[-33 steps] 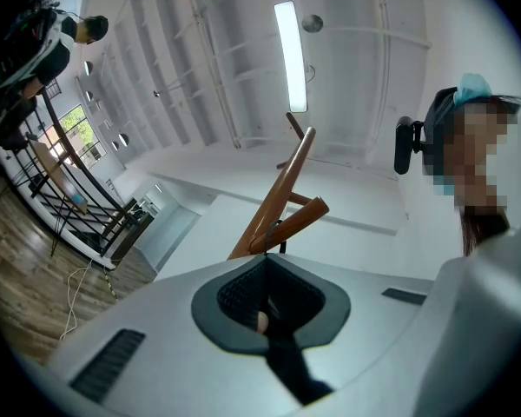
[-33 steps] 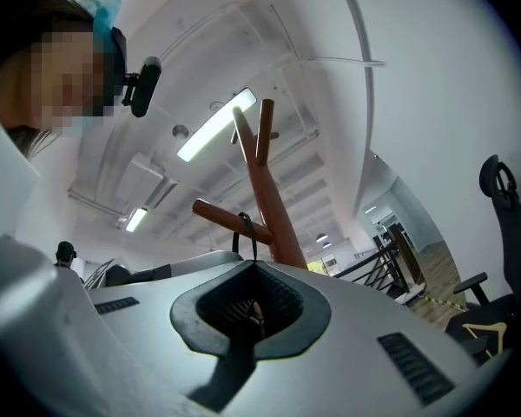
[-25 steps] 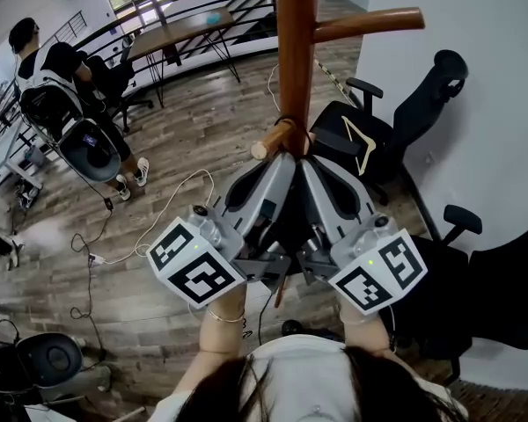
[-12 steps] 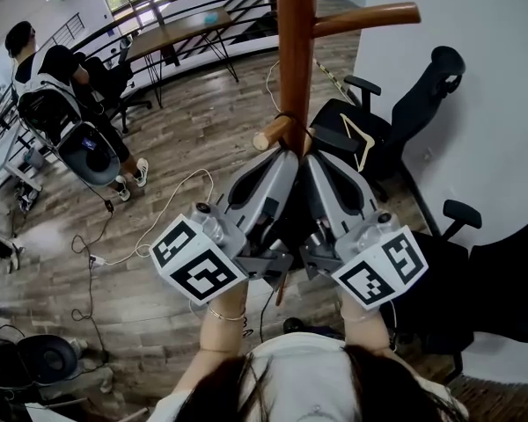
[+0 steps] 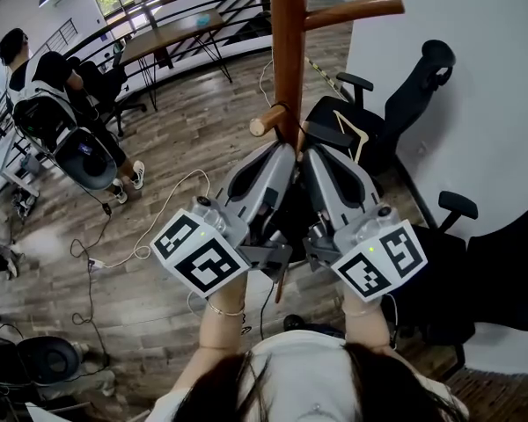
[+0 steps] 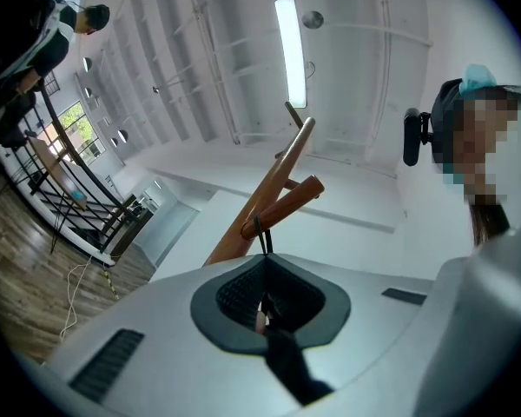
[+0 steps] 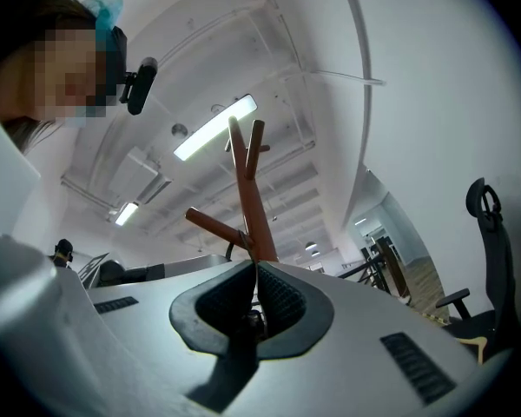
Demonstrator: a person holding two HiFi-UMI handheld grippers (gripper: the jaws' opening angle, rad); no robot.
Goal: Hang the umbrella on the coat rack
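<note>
The coat rack [image 5: 288, 51] stands upright close to the white wall [image 5: 475, 77], with an upper peg [image 5: 352, 10] projecting toward the wall side and a lower peg [image 5: 268, 121] projecting the opposite way. The left tool [image 5: 280, 155] and the right tool [image 5: 310, 156] are raised side by side, tips nearly touching, just below the lower peg. The strap loop [image 6: 263, 237] of the umbrella [image 5: 288, 222] lies over that peg and runs down into the tool tips. In the left gripper view the left tool's pads are pressed together on the black strap; in the right gripper view the right tool's pads are likewise closed, with the thin strap emerging at the tips. The umbrella hangs between the two tool bodies, which hide most of it. Its long axis runs roughly parallel with the pole, with the wooden end [image 5: 280, 281] lowest, pointing toward the person. Black office chairs [image 5: 396, 104] crowd the wall side of the rack. The wooden floor [image 5: 176, 148] on the other side is open apart from a cable [image 5: 150, 236]. A seated person [image 5: 44, 86] is well apart.
</note>
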